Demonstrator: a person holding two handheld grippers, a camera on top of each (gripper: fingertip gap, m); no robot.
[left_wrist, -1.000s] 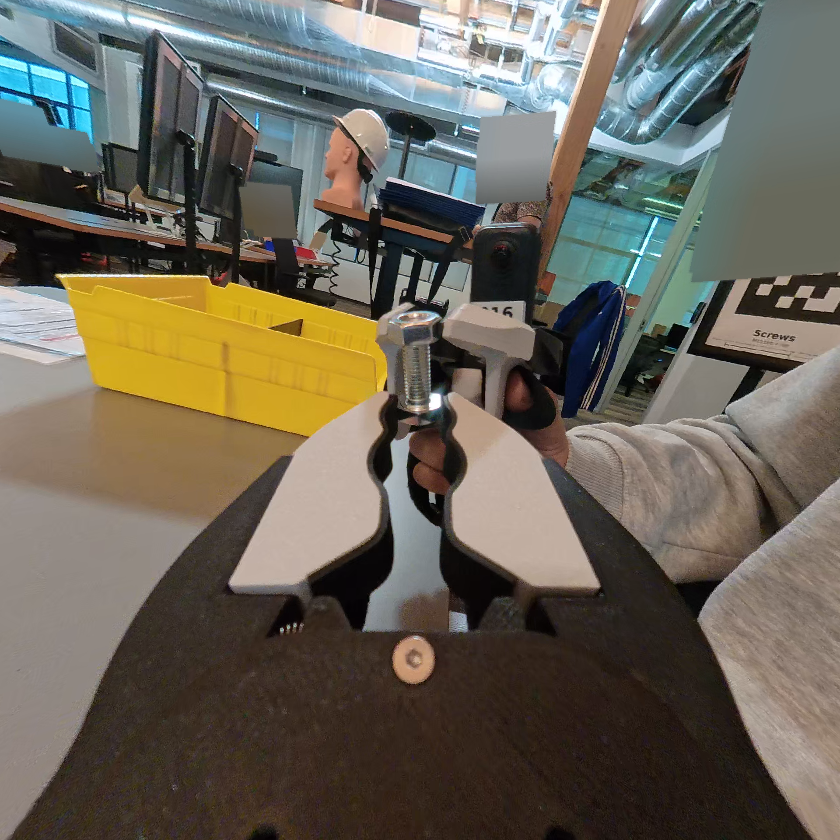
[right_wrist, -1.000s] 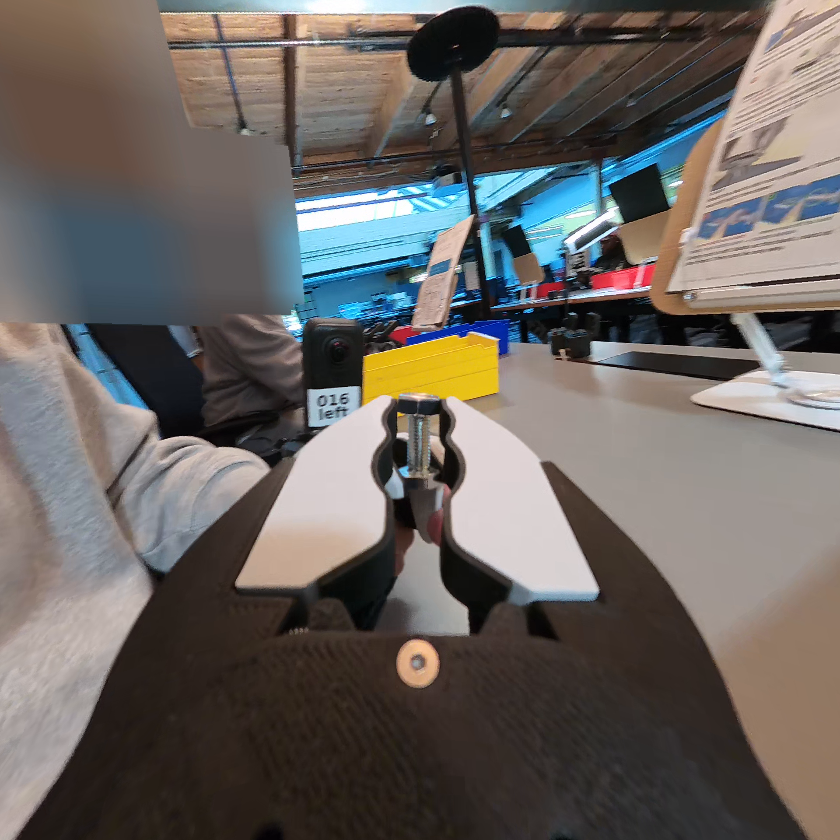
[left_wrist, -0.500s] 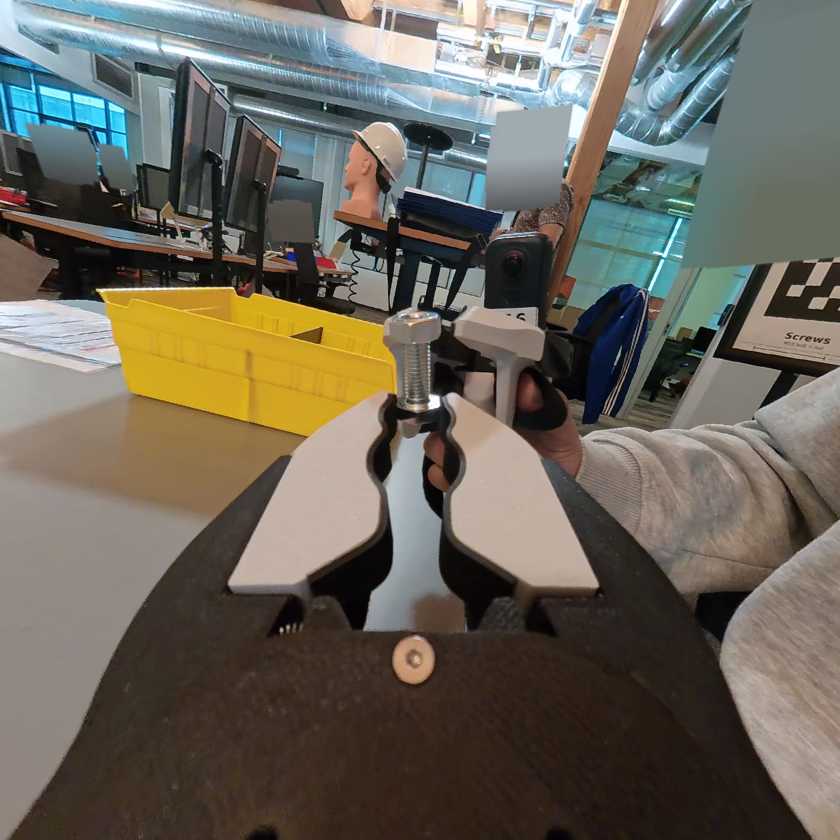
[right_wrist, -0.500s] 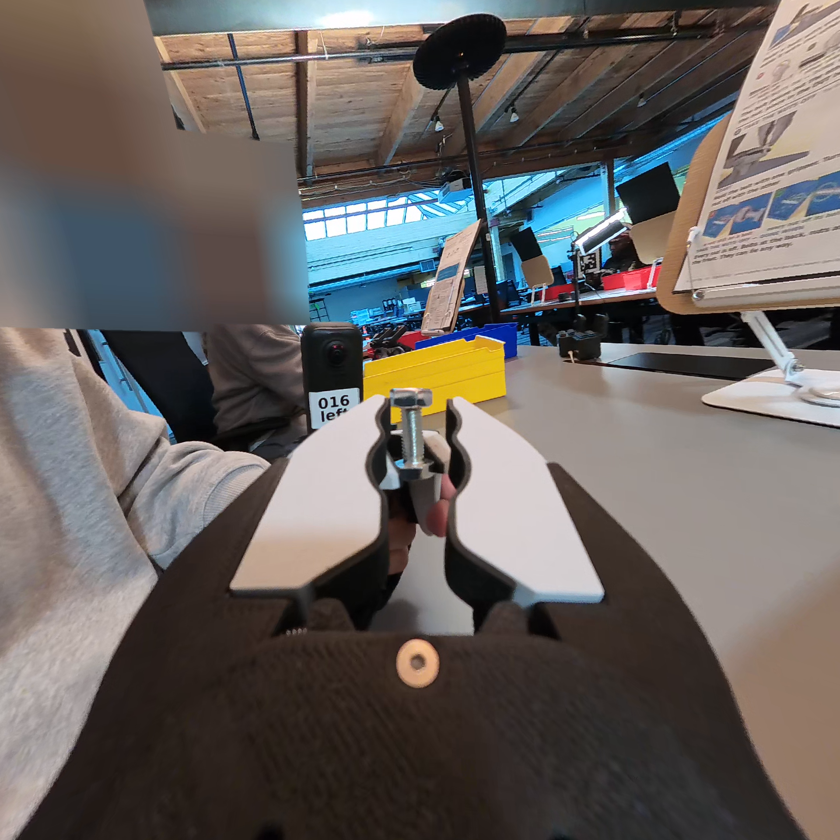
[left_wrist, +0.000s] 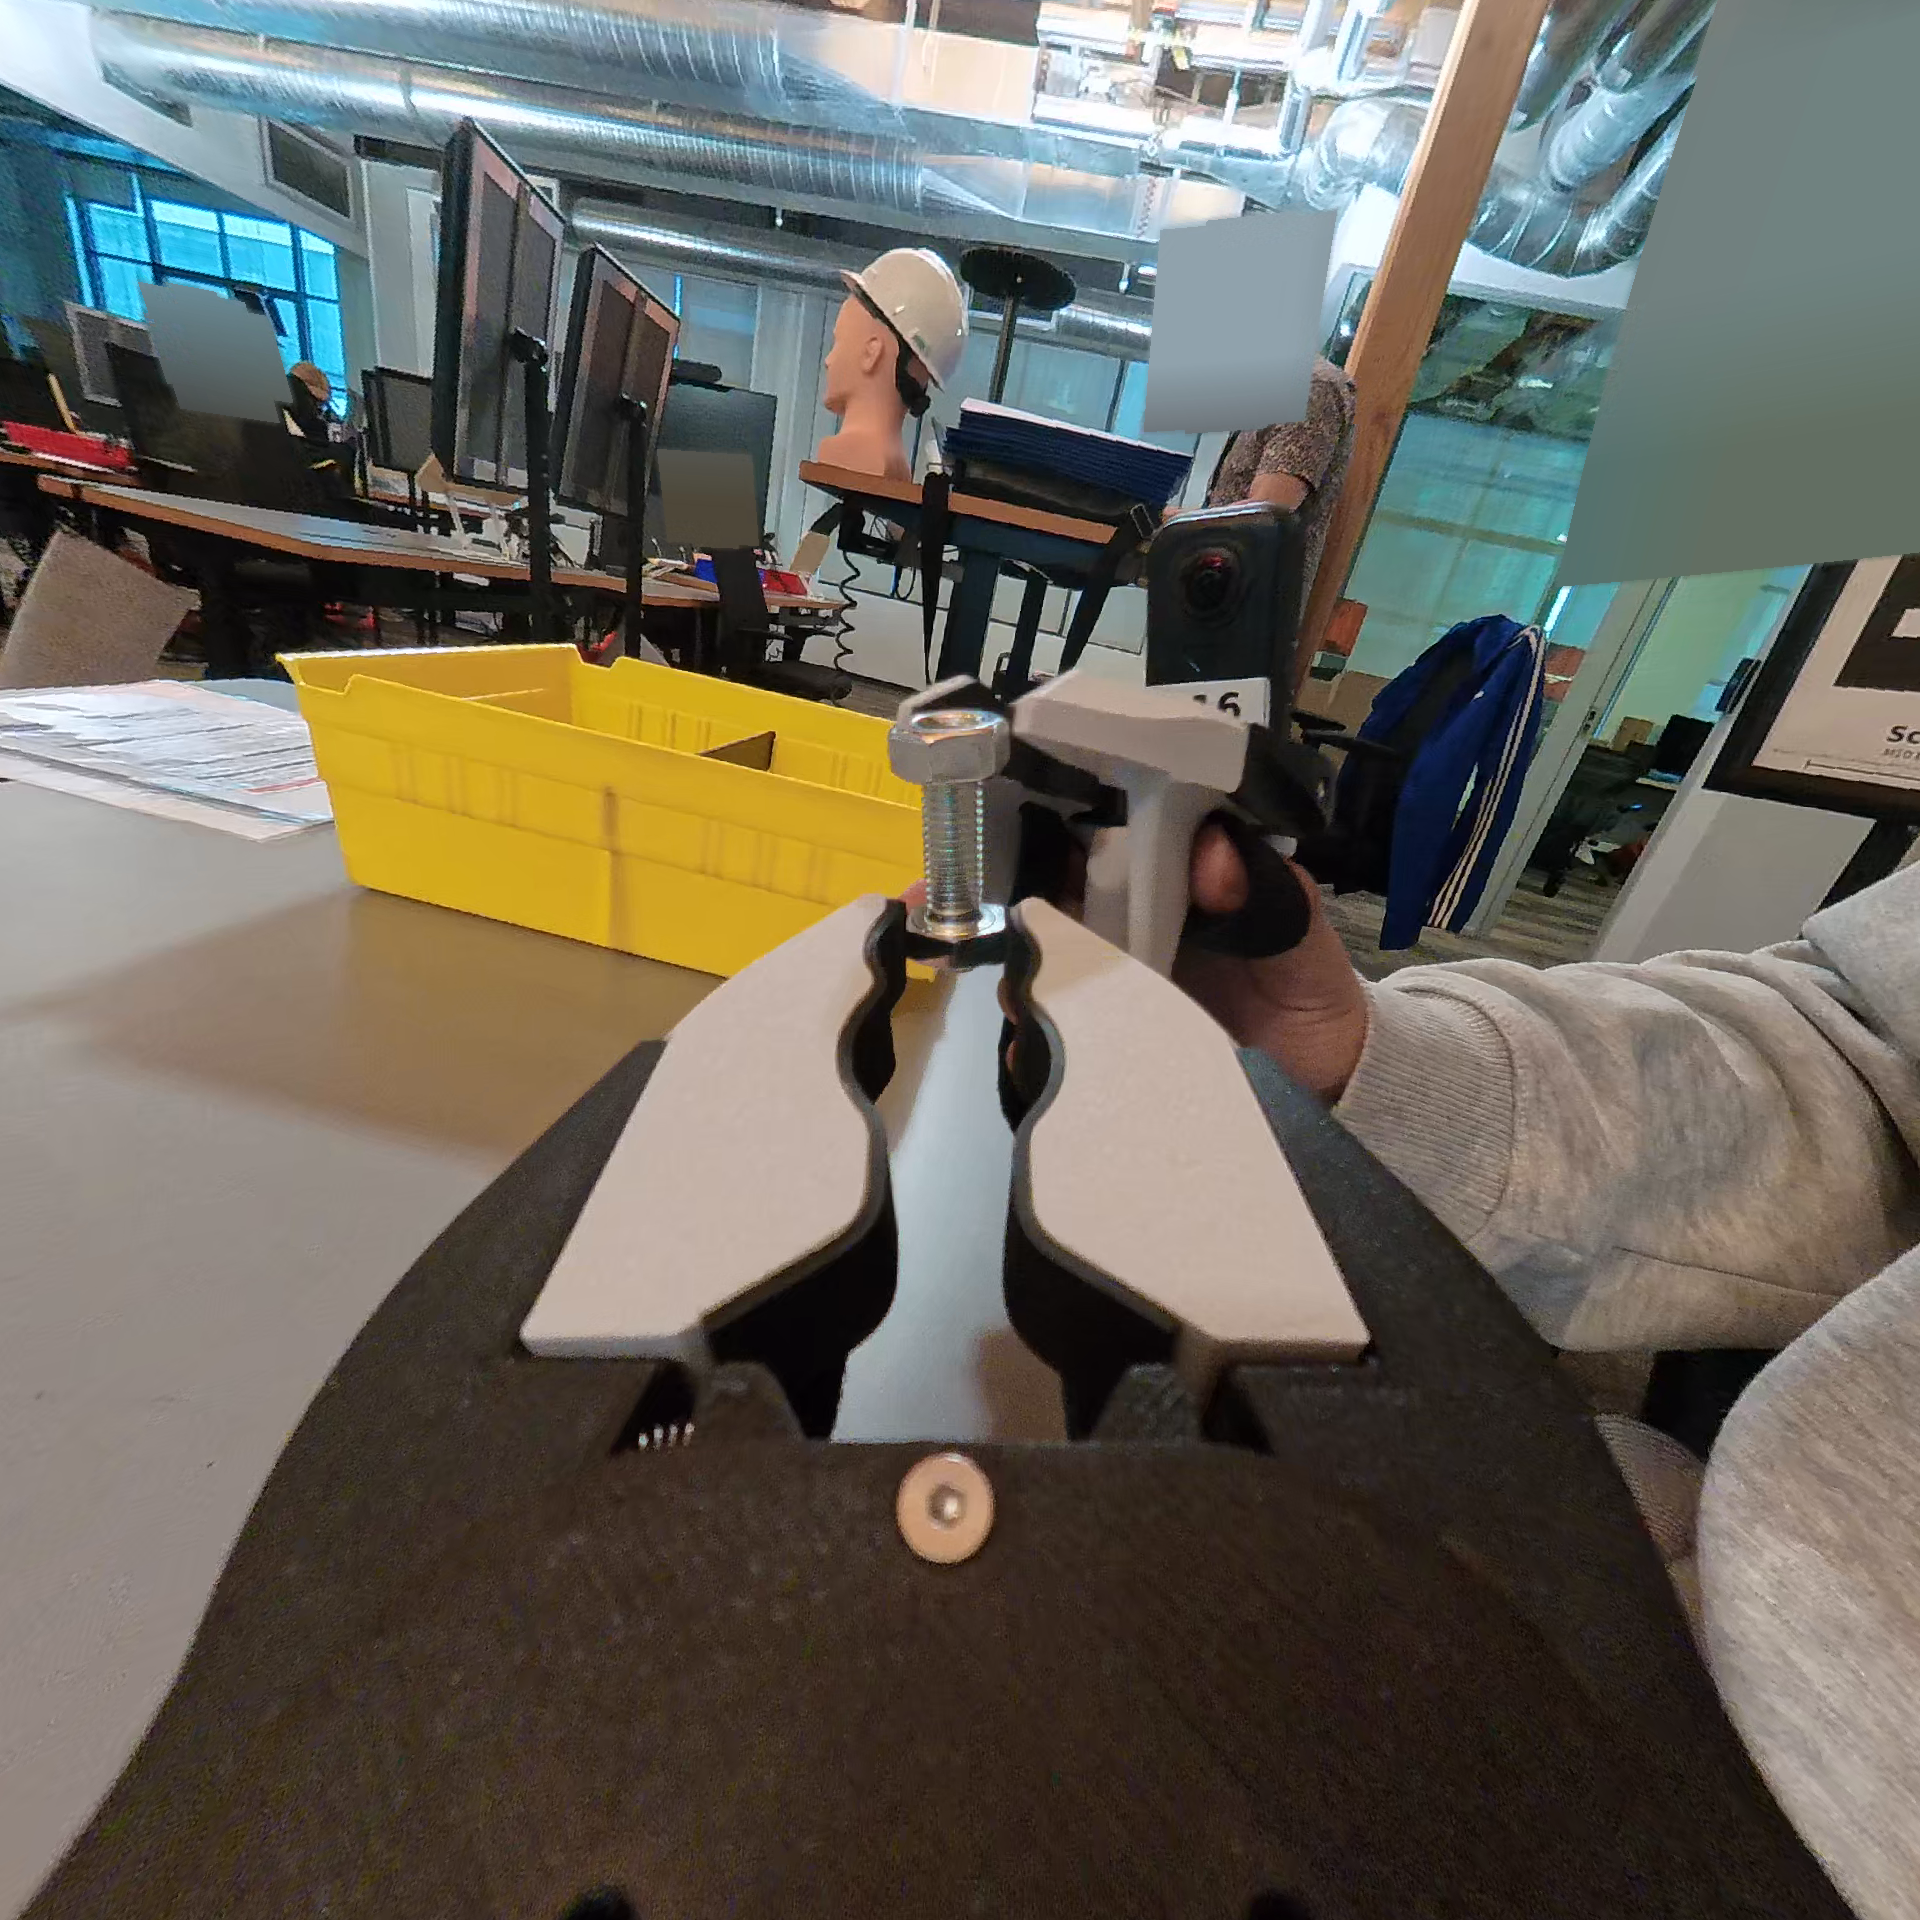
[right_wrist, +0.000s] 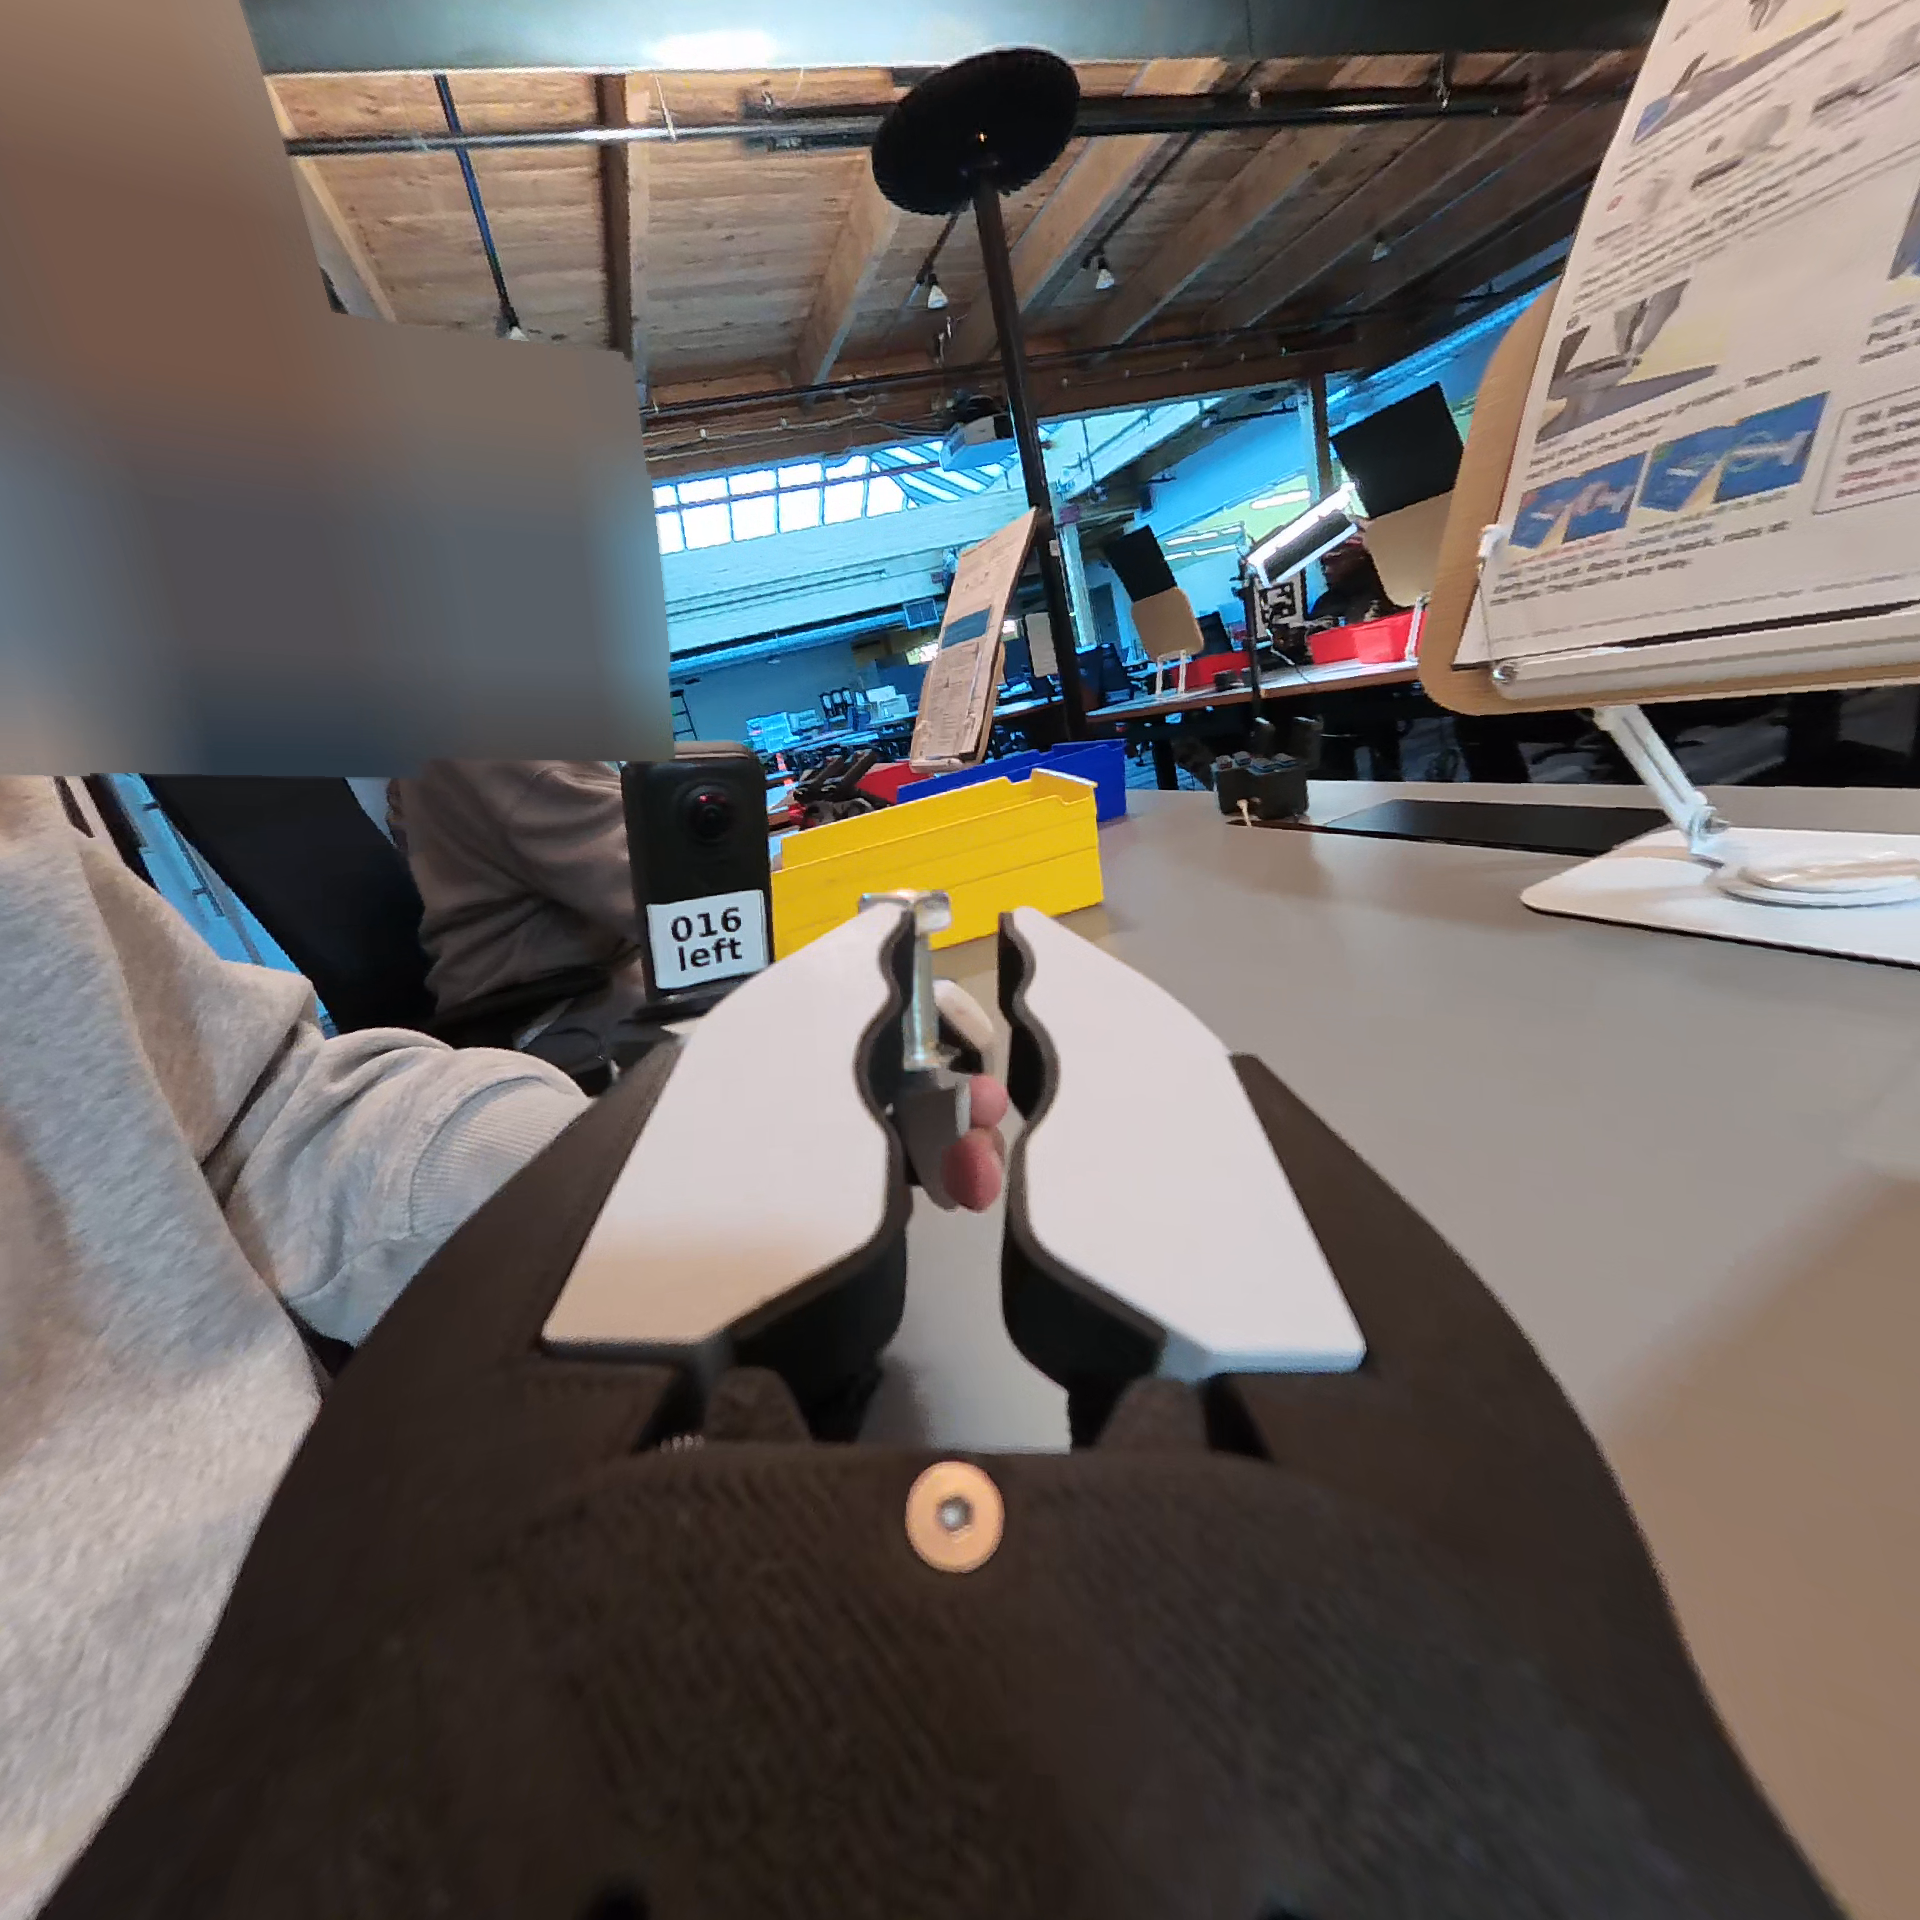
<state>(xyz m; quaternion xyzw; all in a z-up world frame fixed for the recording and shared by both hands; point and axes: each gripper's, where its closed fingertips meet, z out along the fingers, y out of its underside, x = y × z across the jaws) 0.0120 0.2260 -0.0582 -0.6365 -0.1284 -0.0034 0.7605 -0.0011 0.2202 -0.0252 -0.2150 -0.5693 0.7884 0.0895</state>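
Silver hex bolt (left_wrist: 948, 821) stands upright, nut (left_wrist: 952, 927) at its base.

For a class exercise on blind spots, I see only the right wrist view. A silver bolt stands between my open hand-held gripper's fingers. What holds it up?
Observer: The left hand-held gripper is shut on the lower end of the silver hex-head bolt, at a silver nut. The bolt stands upright, head up.
Operator: Is the yellow plastic bin behind it one open space?
Observer: No. The left wrist view looks into it and shows a dark divider across the inside.
Operator: Does anything else lie on the grey table by that bin?
Observer: A printed paper sheet lies flat on the table, left of the bin in the left wrist view.
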